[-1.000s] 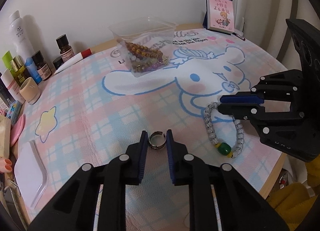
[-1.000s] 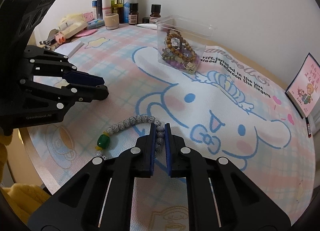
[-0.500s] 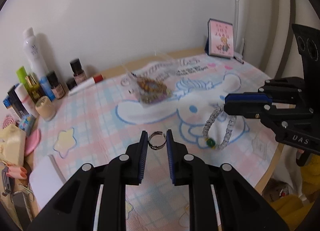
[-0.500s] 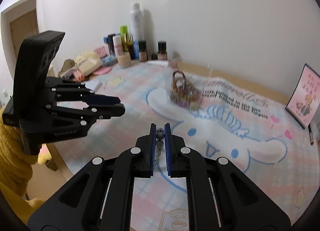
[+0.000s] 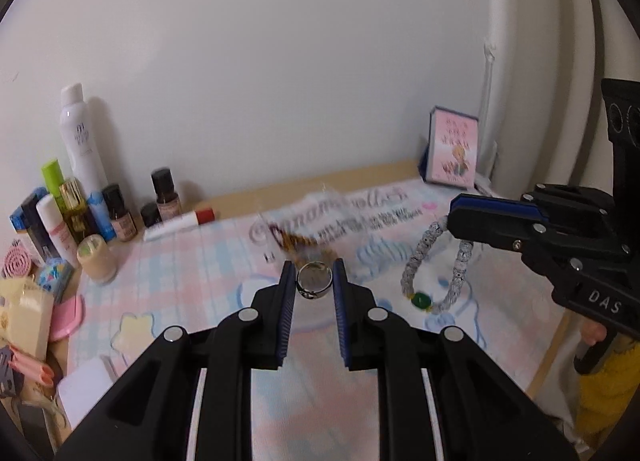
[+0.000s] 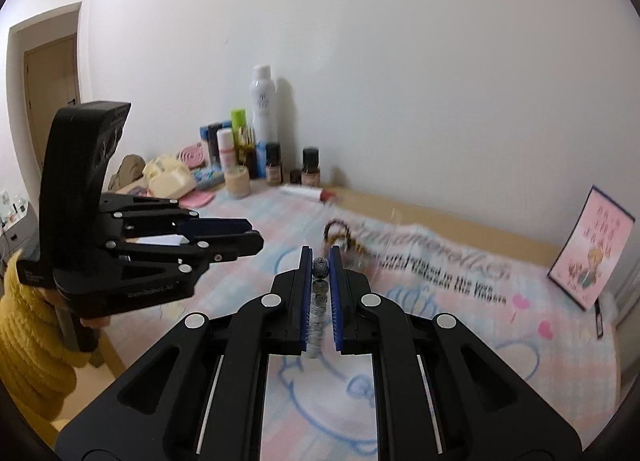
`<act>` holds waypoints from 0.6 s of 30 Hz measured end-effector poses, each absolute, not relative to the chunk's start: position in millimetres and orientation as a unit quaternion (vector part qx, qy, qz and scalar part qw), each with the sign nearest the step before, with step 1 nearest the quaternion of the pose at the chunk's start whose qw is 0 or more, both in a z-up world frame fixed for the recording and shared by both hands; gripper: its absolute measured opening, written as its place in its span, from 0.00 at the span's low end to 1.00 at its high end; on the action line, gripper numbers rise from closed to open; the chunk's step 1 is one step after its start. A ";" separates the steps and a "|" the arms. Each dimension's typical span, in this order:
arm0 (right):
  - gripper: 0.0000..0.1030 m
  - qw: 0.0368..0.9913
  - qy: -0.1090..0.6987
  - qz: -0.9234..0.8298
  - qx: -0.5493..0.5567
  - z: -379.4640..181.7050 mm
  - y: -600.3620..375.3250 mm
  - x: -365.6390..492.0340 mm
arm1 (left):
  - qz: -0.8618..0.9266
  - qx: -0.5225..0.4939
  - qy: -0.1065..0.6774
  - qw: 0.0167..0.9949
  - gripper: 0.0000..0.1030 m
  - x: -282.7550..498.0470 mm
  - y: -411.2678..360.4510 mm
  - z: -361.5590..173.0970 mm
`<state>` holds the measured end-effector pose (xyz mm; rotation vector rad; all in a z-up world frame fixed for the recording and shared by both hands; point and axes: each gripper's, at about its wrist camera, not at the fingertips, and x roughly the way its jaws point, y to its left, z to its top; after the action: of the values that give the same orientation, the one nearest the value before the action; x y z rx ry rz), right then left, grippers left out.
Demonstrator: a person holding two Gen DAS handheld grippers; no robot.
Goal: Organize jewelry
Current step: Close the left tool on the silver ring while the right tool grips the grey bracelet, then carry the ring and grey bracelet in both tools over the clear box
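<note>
My left gripper is shut on a silver ring and holds it high above the mat. My right gripper is shut on a white speckled bead bracelet; in the left wrist view the bracelet hangs from the right gripper with a green bead at the bottom. A clear plastic box holding brown and purple bead bracelets stands on the mat behind the ring, and shows blurred in the right wrist view.
A pink and blue cartoon mat covers the table. Bottles and cosmetics crowd the back left. A pink card leans on the wall at back right. A tube lies near the bottles.
Both grippers have risen well above the mat, the left with the ring and the right with the bracelet, which now hangs free. The views have tilted up toward the wall.
</note>
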<state>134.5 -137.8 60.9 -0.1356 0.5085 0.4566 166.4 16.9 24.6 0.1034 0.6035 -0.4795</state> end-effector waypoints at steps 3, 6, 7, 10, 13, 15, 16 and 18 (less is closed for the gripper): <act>0.08 0.942 0.240 0.224 -0.066 69.1 -139.6 144.1 | -0.229 0.044 0.285 0.930 0.18 177.9 14.4 33.3; 0.08 0.944 0.237 0.219 -0.067 74.4 -139.5 156.5 | -0.233 0.031 0.278 0.931 0.18 190.4 12.3 42.2; 0.08 0.945 0.236 0.217 -0.063 76.3 -140.3 161.4 | -0.235 0.024 0.279 0.931 0.18 197.0 11.6 44.6; 0.08 0.946 0.233 0.218 -0.061 79.7 -139.9 172.9 | -0.233 0.017 0.278 0.932 0.18 209.0 9.1 47.6; 0.08 0.949 0.226 0.213 -0.057 84.0 -139.4 184.7 | -0.234 0.014 0.280 0.931 0.18 222.1 4.7 48.2; 0.08 0.949 0.225 0.213 -0.052 85.5 -139.7 191.4 | -0.235 0.013 0.285 0.929 0.18 231.5 1.1 47.0; 0.08 0.950 0.223 0.211 -0.049 86.3 -139.7 195.7 | -0.237 0.011 0.289 0.927 0.18 236.2 -0.5 46.0; 0.08 0.950 0.225 0.213 -0.047 86.0 -138.7 203.1 | -0.241 0.002 0.299 0.923 0.18 245.1 -2.6 42.7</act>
<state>203.1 -138.7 86.0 -0.0962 0.4569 0.4335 245.1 -2.6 42.7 0.0040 0.6147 -0.4950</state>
